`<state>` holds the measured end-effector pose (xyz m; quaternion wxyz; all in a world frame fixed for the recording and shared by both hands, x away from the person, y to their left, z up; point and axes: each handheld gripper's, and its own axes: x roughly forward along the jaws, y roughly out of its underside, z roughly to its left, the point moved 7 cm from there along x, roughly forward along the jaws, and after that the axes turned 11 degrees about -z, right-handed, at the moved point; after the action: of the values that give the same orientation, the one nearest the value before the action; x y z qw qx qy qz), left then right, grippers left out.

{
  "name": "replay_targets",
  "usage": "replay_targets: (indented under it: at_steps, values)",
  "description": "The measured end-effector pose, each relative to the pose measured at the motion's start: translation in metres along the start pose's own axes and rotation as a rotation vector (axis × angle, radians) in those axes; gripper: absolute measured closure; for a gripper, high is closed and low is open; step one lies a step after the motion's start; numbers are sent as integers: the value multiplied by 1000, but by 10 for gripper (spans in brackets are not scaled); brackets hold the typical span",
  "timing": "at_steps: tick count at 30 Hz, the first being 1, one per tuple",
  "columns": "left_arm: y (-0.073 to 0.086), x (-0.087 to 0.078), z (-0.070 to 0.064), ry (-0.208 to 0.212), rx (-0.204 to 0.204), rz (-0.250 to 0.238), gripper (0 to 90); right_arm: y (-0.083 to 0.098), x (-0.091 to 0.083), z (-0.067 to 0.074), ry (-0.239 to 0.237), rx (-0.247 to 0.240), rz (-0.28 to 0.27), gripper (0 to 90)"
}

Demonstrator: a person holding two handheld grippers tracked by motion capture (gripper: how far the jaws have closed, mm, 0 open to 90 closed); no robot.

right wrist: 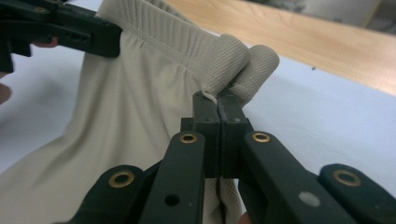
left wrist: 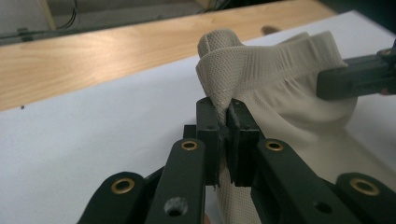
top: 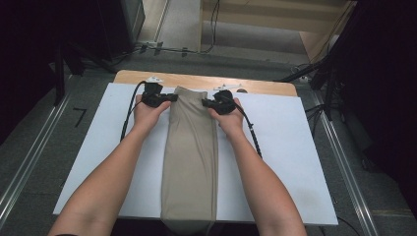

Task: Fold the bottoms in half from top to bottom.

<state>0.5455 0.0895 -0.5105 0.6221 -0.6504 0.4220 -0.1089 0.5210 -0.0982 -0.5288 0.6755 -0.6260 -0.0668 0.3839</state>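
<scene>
A beige folded garment [top: 191, 157] lies lengthwise down the middle of the white table cover [top: 290, 162], its near end hanging over the front edge. Its ribbed waistband [left wrist: 261, 60] is at the far end. My left gripper [top: 169, 98] is shut on the waistband's left corner, which bulges above the closed jaws [left wrist: 223, 114]. My right gripper [top: 206, 102] is shut on the right corner of the waistband [right wrist: 233, 63], pinched tight at the jaws' tip [right wrist: 218, 100]. Both corners are lifted slightly off the cover. Each gripper view also shows the other gripper farther off along the band.
A wooden table edge [top: 196, 79] runs bare beyond the white cover. Cables [top: 129, 115] trail from both grippers across the cover. Dark stands and floor cables surround the table, with metal rails [top: 29, 157] on both sides.
</scene>
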Motion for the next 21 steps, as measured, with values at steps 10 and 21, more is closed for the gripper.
replay_targets:
  at_steps: [10,21]
  values:
    - [9,-51,-49,133,82,-124,867,3,-64,40,-75,-79,-134,871]
    - [42,-108,-104,193,184,-148,865,40,-130,89,-118,-174,-174,871]
